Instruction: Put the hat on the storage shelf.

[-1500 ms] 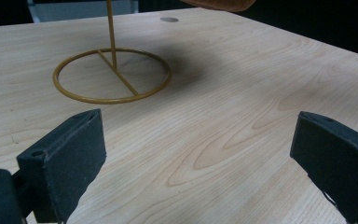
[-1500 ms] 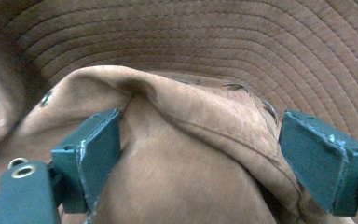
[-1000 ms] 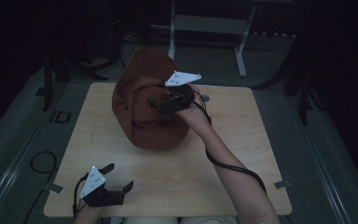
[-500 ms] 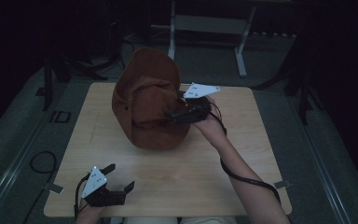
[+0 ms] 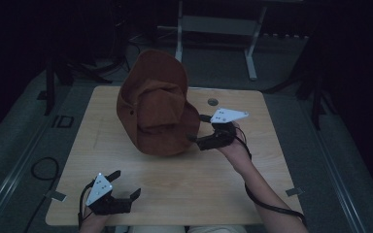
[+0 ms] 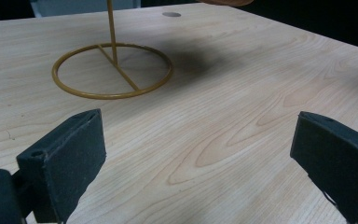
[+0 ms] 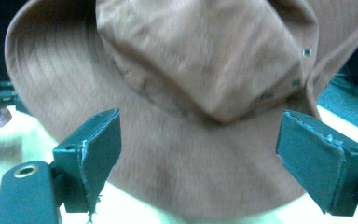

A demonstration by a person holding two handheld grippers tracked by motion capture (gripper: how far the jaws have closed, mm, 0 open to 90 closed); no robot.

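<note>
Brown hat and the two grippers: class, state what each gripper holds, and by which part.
Nothing is held. The right gripper is open before the brown hat; the left gripper is open over the table.

Brown wide-brimmed hat [image 5: 156,110] perched tilted above the middle of a light wooden table [image 5: 184,184], crown facing the near right side, brim flaring up behind and drooping at the front. Soft, creased crown with small metal eyelets. Beneath, a thin gold wire stand [image 6: 112,70] with ring base, upright post.
</note>
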